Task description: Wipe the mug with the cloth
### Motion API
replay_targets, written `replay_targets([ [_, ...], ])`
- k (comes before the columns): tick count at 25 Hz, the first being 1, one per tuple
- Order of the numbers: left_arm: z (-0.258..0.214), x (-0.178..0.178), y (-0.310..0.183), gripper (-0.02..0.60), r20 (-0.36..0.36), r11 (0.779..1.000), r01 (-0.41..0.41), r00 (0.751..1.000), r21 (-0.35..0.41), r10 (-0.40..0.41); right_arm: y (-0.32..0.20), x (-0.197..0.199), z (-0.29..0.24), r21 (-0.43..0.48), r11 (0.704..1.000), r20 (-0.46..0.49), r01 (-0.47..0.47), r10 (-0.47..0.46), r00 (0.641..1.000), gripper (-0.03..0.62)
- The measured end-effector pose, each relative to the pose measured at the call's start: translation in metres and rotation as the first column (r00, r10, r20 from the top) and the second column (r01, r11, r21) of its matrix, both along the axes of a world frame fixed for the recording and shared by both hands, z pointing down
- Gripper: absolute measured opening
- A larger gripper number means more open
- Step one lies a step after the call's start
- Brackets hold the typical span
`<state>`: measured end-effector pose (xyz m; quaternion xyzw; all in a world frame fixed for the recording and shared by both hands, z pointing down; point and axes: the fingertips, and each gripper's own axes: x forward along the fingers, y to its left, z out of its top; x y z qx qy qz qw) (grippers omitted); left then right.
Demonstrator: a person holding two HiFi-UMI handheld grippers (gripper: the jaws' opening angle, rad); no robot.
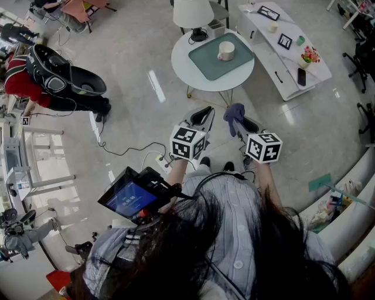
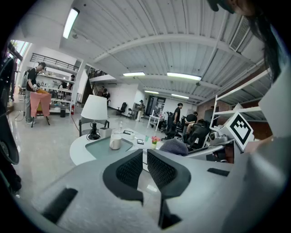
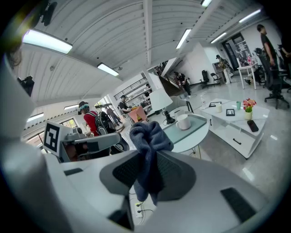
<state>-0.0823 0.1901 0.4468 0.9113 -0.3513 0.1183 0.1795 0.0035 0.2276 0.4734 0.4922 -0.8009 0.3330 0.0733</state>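
Gripping the cloth [image 3: 148, 141] in the right gripper [image 3: 148, 170], with the jaws pressing on its middle part. Leaving a bunch standing up above the pads and a tail hanging down below them, probably for having a soft bulge free in front to rub with.

Holding the left gripper [image 2: 145, 166] closed and empty, the two pads nearly touching and nothing lying between them. Judging from the task, saving this one for steadying the mug while the other one is wiping.

Holding both grippers side by side in front of the body, tilting a little downward and pointing toward the round table [image 1: 181, 58]. Hovering over the bare floor, not touching anything, so the wiping is apparently not yet starting.

Seeing the mug [image 1: 226, 51] standing upright on the teal mat [image 1: 205, 63], which is lying on that table next to a white lamp [image 1: 192, 13]. Finding it well apart from both grippers, ahead of them across a stretch of floor. Finding it, in the right gripper view, just to the right of the cloth's top and farther away. Finding it, in the left gripper view, to the left of the closed jaw tips and above them. Needing, by this judgement, a long reach forward before bringing the cloth against the mug.
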Motion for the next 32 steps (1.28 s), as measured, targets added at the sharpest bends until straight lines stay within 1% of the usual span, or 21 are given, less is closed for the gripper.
replay_targets([
  [7,-0.006,0.001,-0.004,0.018,0.005,1.0,0.013,1.0,-0.012,-0.013,-0.005,0.003,-0.012,0.024,1.0,-0.028,0.018,-0.018,0.999,0.107],
  [13,-0.008,0.009,-0.005,0.018,0.014,0.999,0.034,0.999,-0.014,-0.034,-0.008,0.012,-0.018,0.032,0.999,-0.014,0.039,-0.038,0.999,0.107],
  [18,0.004,0.044,0.008,0.018,0.027,0.998,0.055,0.998,0.0,-0.055,0.001,0.049,-0.003,0.049,0.997,0.011,0.056,-0.056,0.998,0.107],
  [20,0.008,0.053,0.014,0.02,0.03,0.998,0.065,0.997,0.001,-0.065,0.003,0.058,0.002,0.051,0.997,0.018,0.064,-0.065,0.998,0.107],
  [27,0.021,0.059,0.024,0.02,0.071,0.998,0.061,0.996,-0.023,-0.059,0.007,0.059,0.012,0.031,0.996,0.036,0.086,-0.087,0.996,0.107],
  [32,0.028,0.056,0.011,0.02,0.081,0.997,0.067,0.995,-0.035,-0.064,-0.006,0.057,0.019,0.018,0.996,0.045,0.09,-0.09,0.995,0.107],
])
